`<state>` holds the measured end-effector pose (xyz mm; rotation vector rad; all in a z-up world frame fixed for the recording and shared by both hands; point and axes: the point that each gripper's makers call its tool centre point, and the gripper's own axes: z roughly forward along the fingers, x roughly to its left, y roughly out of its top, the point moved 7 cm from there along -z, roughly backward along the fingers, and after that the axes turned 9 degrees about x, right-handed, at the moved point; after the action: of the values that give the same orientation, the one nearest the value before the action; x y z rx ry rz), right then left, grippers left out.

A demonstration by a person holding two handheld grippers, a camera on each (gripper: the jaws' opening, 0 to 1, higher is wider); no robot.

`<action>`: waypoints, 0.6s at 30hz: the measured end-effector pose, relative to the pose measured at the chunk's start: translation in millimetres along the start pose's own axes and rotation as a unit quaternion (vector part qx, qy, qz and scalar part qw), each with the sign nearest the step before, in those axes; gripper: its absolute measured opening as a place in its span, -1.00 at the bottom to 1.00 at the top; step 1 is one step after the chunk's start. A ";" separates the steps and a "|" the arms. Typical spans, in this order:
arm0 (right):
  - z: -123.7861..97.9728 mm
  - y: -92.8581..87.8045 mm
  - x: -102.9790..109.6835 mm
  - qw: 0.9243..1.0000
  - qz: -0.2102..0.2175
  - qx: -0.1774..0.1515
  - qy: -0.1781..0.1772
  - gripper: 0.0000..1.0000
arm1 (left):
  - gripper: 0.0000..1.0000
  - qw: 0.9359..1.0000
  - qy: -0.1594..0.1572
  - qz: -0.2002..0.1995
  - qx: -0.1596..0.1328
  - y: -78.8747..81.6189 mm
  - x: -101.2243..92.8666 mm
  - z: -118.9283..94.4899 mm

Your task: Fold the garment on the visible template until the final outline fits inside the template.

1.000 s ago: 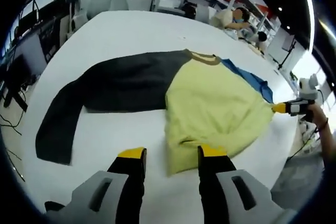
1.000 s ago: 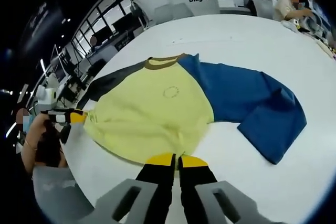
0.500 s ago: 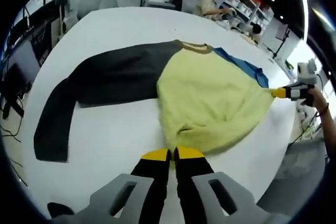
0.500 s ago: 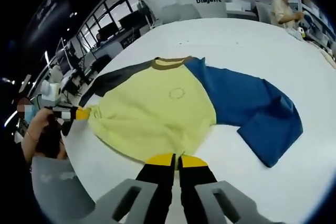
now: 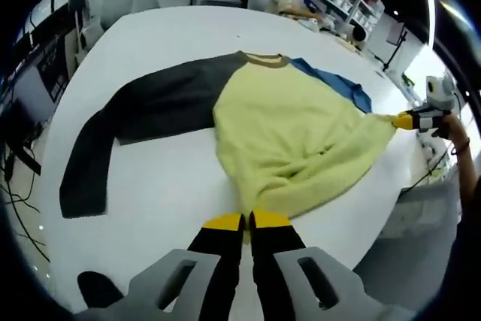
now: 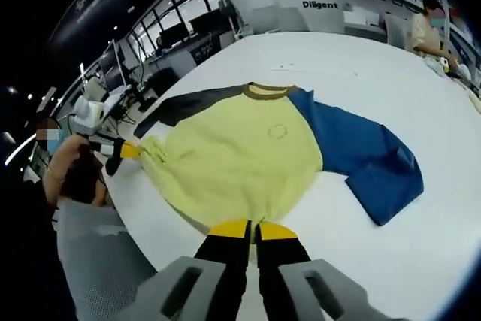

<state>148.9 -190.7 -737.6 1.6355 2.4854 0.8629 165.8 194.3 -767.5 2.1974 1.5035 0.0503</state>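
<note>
Sweatshirt (image 5: pixel 293 133) lies flat mid-table (image 5: pixel 173 186), yellow body facing up, brown collar (image 5: pixel 261 59) at the far end from both grippers. Dark grey sleeve (image 5: pixel 143 114) is spread out to one side of the body, blue sleeve (image 6: pixel 361 152) to the other with its cuff end doubled over.

Change over the last second: left gripper (image 5: pixel 248 221) went from jaws apart just short of the hem to pinched shut on the hem corner. Right gripper (image 6: pixel 254 227) was already clamped on the opposite hem corner and stays so. Hem is now bunched and pulled taut between them.

Meaning: both bottom corners secured, so a hem-to-collar fold looks ready to start. No template outline visible on the table; can't judge fit.
</note>
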 end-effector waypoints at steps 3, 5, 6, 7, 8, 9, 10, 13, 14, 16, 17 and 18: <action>-4.6 -11.1 7.8 1.000 -0.006 0.009 -0.001 -1.00 | -0.94 1.000 -0.003 0.004 0.005 -6.2 -5.8 -6.3; -6.4 -15.2 10.1 1.000 -0.005 0.011 -0.002 -1.00 | -0.94 1.000 -0.007 0.005 0.010 -10.1 -9.2 -8.0; -7.5 -17.8 11.4 1.000 -0.005 0.014 -0.003 -1.00 | -0.94 1.000 -0.009 0.007 0.012 -13.3 -11.8 -9.1; -9.0 -21.4 12.9 1.000 -0.003 0.018 -0.004 -1.00 | -0.94 1.000 -0.010 0.007 0.014 -15.8 -13.8 -9.7; -10.0 -24.2 14.2 1.000 -0.001 0.022 -0.005 -1.00 | -0.94 1.000 -0.012 0.008 0.016 -18.0 -15.6 -10.5; -10.9 -26.7 15.9 1.000 -0.001 0.024 -0.005 -1.00 | -0.94 1.000 -0.015 0.009 0.018 -19.9 -17.2 -11.0; -12.2 -30.4 17.9 1.000 -0.002 0.026 -0.005 -1.00 | -0.94 1.000 -0.017 0.010 0.022 -23.1 -19.3 -11.3; -15.3 -40.0 21.1 0.999 -0.001 0.042 -0.011 -1.00 | -0.94 0.999 -0.024 0.009 0.032 -30.9 -23.7 -12.3; -16.2 -42.5 21.1 0.999 -0.002 0.047 -0.015 -1.00 | -0.94 0.999 -0.025 0.008 0.035 -34.1 -25.6 -13.4; -17.5 -48.8 20.9 0.998 0.000 0.059 -0.020 -1.00 | -0.93 0.999 -0.030 0.005 0.043 -37.4 -26.9 -13.4; -17.9 -51.1 20.7 0.998 0.003 0.062 -0.022 -1.00 | -0.93 0.998 -0.035 0.004 0.049 -40.8 -28.4 -12.7; -18.2 -54.8 20.1 0.997 0.007 0.067 -0.023 -1.00 | -0.93 0.998 -0.038 0.001 0.054 -43.5 -29.2 -12.0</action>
<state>88.3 -196.9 -742.8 1.6927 2.5536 0.6659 112.8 185.2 -767.5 2.2584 1.4950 -0.1143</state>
